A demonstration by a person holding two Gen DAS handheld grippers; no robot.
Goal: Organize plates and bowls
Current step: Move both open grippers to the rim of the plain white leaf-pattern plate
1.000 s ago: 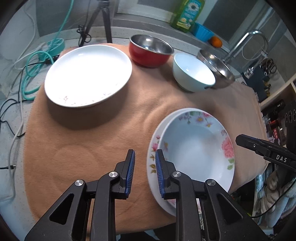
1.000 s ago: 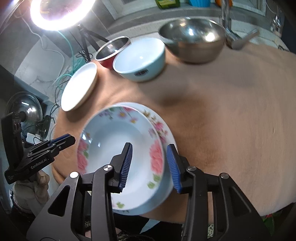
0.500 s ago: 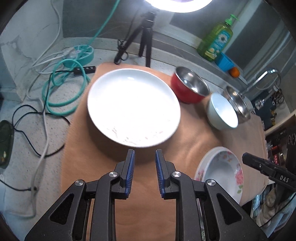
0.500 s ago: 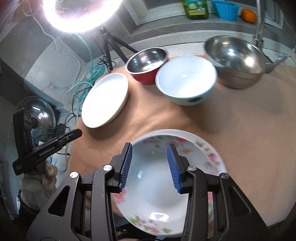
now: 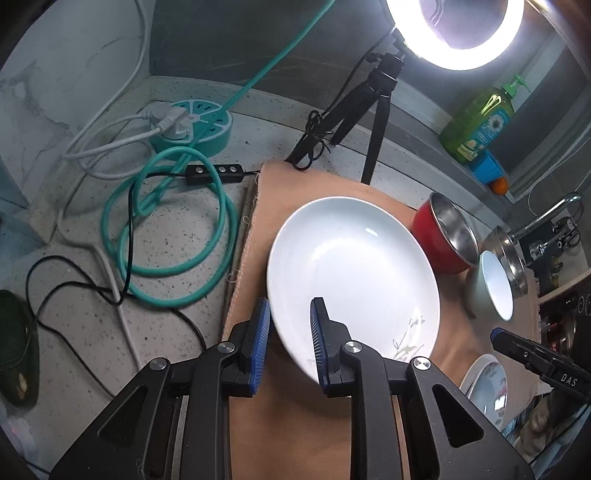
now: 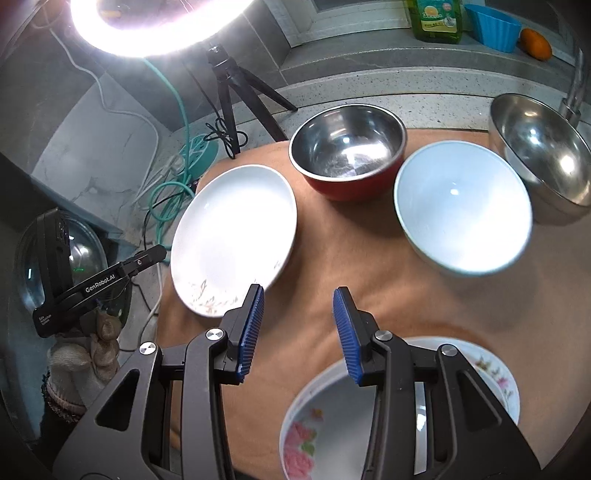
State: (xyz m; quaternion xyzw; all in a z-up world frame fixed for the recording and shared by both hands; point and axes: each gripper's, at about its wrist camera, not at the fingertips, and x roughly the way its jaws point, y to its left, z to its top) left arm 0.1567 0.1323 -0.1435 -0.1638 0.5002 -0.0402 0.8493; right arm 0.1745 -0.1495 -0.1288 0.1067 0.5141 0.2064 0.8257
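Note:
A plain white plate (image 5: 354, 280) lies on the tan cloth (image 5: 295, 424). My left gripper (image 5: 290, 314) hovers over its near left rim, jaws a little apart and not pressing on it. Behind the plate stand a red bowl with a steel inside (image 6: 347, 158), a pale blue bowl (image 6: 461, 206) and a steel bowl (image 6: 543, 158). My right gripper (image 6: 298, 306) is open over bare cloth (image 6: 369, 266), between the white plate (image 6: 236, 236) and a flowered bowl (image 6: 332, 424). The flowered bowl sits in a flowered plate (image 6: 495, 369) under the gripper's arms.
A ring light (image 5: 458, 33) on a black tripod (image 5: 373, 110) stands behind the cloth. Teal and white cables (image 5: 173, 229) and a round power strip (image 5: 192, 125) lie left of it. A green soap bottle (image 6: 437, 18), a blue cup (image 6: 493, 26), an orange and a faucet (image 5: 550, 214) line the back.
My left gripper swung left, from beside the flowered dishes to the white plate's rim. My right gripper moved forward off the flowered bowl to over bare cloth. Neither gripper's jaw gap changed.

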